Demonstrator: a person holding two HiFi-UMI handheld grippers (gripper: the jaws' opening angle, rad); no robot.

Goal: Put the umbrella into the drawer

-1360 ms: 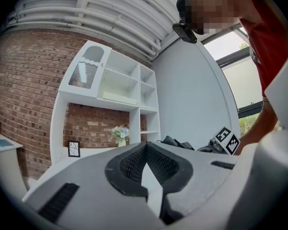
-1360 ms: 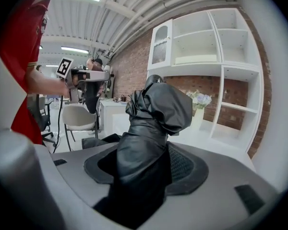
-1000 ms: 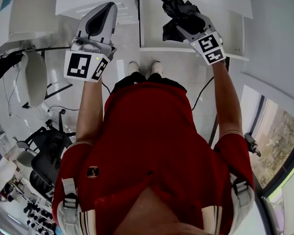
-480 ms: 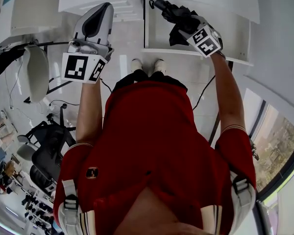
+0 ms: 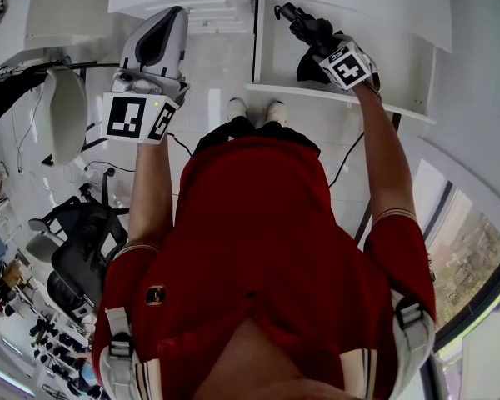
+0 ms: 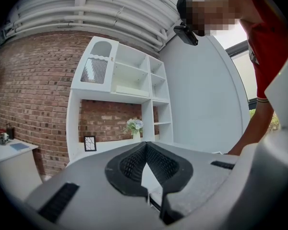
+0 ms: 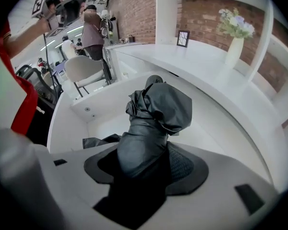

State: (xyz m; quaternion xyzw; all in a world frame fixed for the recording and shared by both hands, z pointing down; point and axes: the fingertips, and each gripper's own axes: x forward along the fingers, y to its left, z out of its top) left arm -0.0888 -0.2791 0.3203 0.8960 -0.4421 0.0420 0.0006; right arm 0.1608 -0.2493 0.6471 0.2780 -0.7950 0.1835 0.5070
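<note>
We see a black, folded compact fabric umbrella [image 5: 308,30], its canopy loosely bunched and creased, with one flap hanging out to the side. It is clamped between the jaws of the right gripper [image 5: 318,47] and tilts downward, rounded end first, over a white open drawer [image 5: 392,61]. In the right gripper view, we see the umbrella [image 7: 156,114] above the drawer's [image 7: 101,123] bare white interior.
</note>
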